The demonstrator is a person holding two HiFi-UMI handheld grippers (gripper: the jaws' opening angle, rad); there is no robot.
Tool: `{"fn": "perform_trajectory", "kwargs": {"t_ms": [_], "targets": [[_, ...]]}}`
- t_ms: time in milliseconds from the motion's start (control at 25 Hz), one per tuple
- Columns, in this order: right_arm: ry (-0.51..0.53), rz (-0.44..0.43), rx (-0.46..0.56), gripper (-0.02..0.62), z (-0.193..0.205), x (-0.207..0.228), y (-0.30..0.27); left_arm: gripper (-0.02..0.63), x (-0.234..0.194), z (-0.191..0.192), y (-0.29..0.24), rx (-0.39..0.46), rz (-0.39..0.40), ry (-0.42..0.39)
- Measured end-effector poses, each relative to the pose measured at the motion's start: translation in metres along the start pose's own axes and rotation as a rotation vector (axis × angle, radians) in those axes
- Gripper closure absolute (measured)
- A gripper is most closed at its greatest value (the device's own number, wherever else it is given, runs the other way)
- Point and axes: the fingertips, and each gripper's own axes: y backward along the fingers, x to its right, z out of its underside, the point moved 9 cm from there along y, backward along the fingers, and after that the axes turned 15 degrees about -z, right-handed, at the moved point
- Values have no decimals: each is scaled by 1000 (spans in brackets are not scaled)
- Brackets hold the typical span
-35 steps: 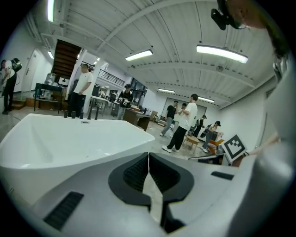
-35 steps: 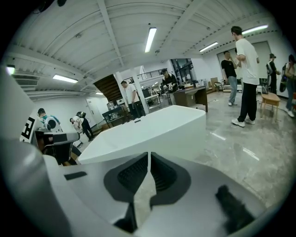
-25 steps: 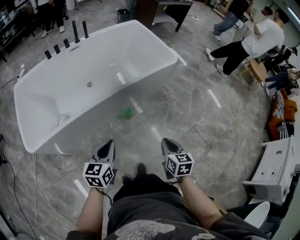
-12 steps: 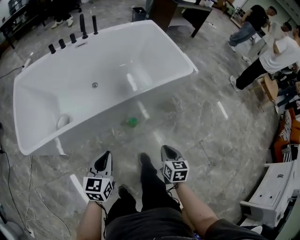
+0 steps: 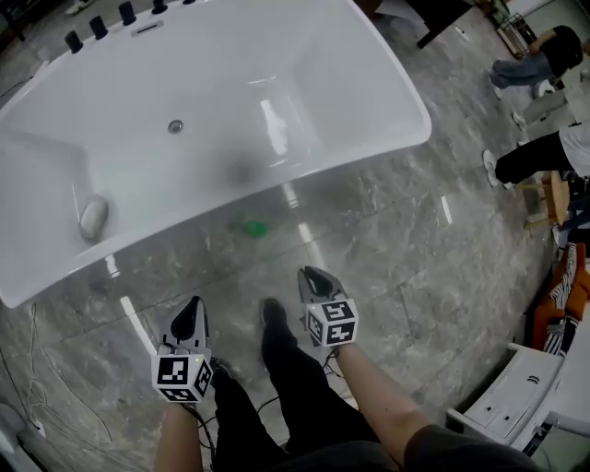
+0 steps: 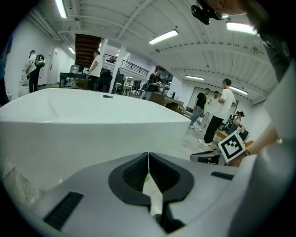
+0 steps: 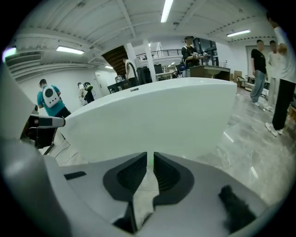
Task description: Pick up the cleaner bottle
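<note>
the bottle [image 5: 251,226] is a small green blur on the floor [image 5: 406,249], just beside the near wall of the tub [image 5: 304,55] and outside it (too smeared to make out its shape). the tub is a big white glossy shell, rectangular with rounded corners and a smooth rim. a round metal drain [image 5: 175,126] sits in its bottom, a pale oval lump [image 5: 92,217] lies at its left end, and black cylindrical taps [image 5: 97,24] stand along the far rim. the floor is grey veined stone, polished enough to mirror the ceiling lights in streaks.

the left gripper [image 5: 193,304] hangs low over the floor, well short of the bottle. in the left gripper view its ribbed black pads [image 6: 134,173] meet in a thin seam with nothing between them. the right gripper [image 5: 310,275] is nearer the bottle but clear of it. in the right gripper view its jaws stand all but together, only a narrow slit left, and they clamp nothing. both have grey moulded bodies tapering to a point, each with a checkered marker cube at the back. dark trouser legs [image 5: 295,369] stand between them. a white panelled cabinet [image 5: 516,396] sits at the lower right.
</note>
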Motion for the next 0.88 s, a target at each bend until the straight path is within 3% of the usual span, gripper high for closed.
{"fn": "perform_trajectory", "kwargs": {"t_ms": [200, 400, 600, 760, 880], "targets": [[10, -31, -2, 553, 17, 36, -55, 591, -7, 28, -63, -32, -2, -25], [22, -103, -56, 429, 46, 60, -108, 591, -25, 64, -112, -65, -5, -15], [110, -96, -93, 313, 78, 85, -153, 591, -30, 102, -159, -69, 73, -62], [141, -76, -177, 291, 117, 108, -194, 591, -36, 141, -205, -58, 109, -71], [128, -88, -178, 292, 141, 122, -222, 591, -44, 169, -240, -51, 129, -78]]}}
